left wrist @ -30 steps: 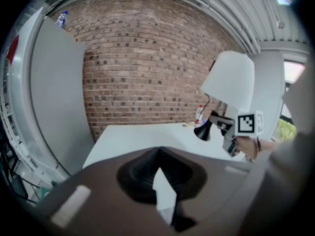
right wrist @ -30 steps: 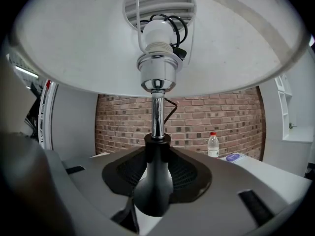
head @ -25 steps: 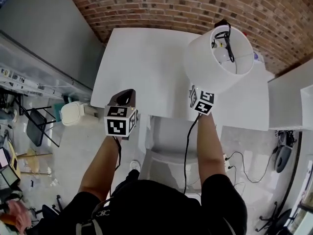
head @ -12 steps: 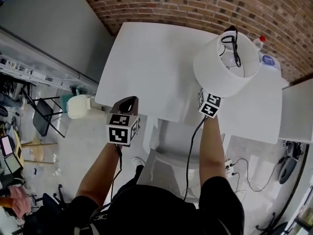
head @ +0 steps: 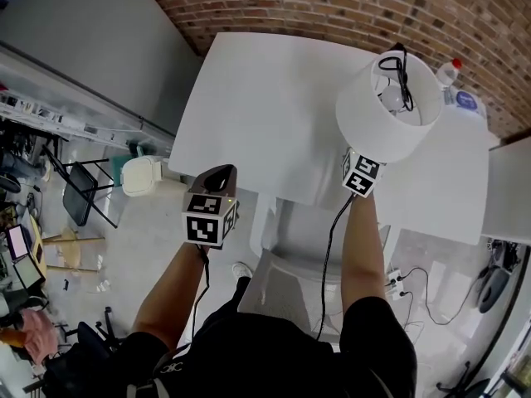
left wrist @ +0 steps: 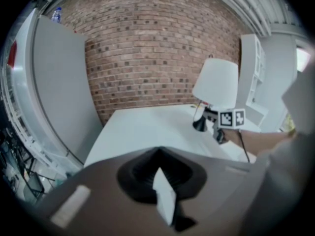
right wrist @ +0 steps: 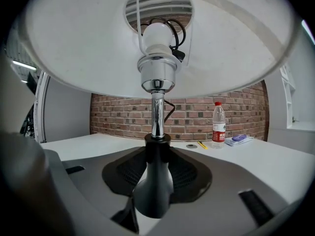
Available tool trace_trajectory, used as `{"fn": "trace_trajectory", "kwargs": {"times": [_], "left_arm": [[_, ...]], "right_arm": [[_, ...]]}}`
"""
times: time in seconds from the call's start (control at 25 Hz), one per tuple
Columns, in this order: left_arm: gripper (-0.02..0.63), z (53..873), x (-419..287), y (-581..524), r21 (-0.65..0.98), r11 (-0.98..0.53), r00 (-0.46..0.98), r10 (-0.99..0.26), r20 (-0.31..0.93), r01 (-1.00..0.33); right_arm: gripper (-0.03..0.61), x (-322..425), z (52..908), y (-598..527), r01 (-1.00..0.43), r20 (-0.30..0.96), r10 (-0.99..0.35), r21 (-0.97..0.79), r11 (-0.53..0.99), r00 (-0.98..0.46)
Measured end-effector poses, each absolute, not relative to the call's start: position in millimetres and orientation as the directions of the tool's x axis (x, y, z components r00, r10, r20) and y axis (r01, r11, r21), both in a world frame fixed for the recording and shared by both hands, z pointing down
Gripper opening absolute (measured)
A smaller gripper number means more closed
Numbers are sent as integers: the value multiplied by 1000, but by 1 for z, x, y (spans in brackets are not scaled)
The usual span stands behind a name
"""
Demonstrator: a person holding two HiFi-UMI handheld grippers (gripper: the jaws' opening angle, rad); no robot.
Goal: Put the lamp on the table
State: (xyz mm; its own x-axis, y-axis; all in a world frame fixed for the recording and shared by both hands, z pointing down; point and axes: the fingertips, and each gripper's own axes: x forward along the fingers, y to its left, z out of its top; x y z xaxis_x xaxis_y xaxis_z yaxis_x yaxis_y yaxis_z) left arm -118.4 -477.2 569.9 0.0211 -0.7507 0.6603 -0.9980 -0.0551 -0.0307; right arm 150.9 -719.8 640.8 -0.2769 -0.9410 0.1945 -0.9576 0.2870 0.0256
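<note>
The lamp has a white shade (head: 388, 110), a chrome stem (right wrist: 157, 113) and a black cone base (right wrist: 153, 181). My right gripper (right wrist: 156, 157) is shut on that base and holds the lamp upright over the right part of the white table (head: 265, 106). In the head view only its marker cube (head: 362, 175) shows, below the shade. In the left gripper view the lamp (left wrist: 216, 85) hangs low at the table's far side; whether its base touches the top is unclear. My left gripper (head: 217, 174) is shut and empty at the table's front edge, apart from the lamp.
A plastic bottle (head: 449, 71) and a blue-and-white packet (head: 465, 99) lie at the table's back right, by the brick wall. The lamp's black cord (head: 330, 247) trails down past a white chair (head: 286, 284). A white cabinet (head: 510, 189) stands to the right.
The head camera has shifted slightly. The lamp remains in the right gripper and has edged a little right over the table. The left gripper has barely moved.
</note>
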Motion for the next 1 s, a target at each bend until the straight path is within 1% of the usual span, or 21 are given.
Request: {"fn": "trace_trajectory", "kwargs": {"times": [0.24,0.28,0.4,0.44,0.48,0.68,0.72,0.8,0.84,0.88,1.0], "left_arm": [[2,572,-115,-468,-23,-61,31,-750,661,-998],[2,571,-115,-466,-22,-61,32,-752,658,-998],[2,565,-114,-464,-14,-70,44,-765,643,-997],[2,563,-113,-463,-10,-75,52,-769,637,-997],[2,561,-112,-462,-4,-81,60,-774,631,-997],[1,552,-99,-455,16,-134,116,-788,605,-991],[2,551,-96,-452,20,-144,127,-789,601,-989],[2,548,-88,-447,27,-161,145,-791,594,-987],[2,546,-85,-444,29,-168,153,-793,590,-985],[2,544,-83,-441,32,-173,159,-795,586,-984],[2,538,-78,-429,41,-189,178,-801,571,-981]], "right_arm": [[129,158,639,-717,-967,181,-951,0,256,-252],[137,159,640,-715,-966,186,-949,-3,259,-255],[189,163,644,-701,-968,217,-945,-3,250,-245],[215,164,643,-694,-969,223,-945,0,247,-240],[224,165,641,-686,-970,226,-945,4,244,-237],[221,167,634,-645,-965,245,-937,19,260,-248],[204,169,633,-638,-965,252,-936,22,260,-246],[73,174,627,-624,-969,263,-937,31,246,-230],[23,177,623,-617,-971,265,-939,35,237,-220],[0,179,618,-609,-972,264,-940,33,231,-214],[0,177,598,-582,-974,251,-943,4,227,-219]]}}
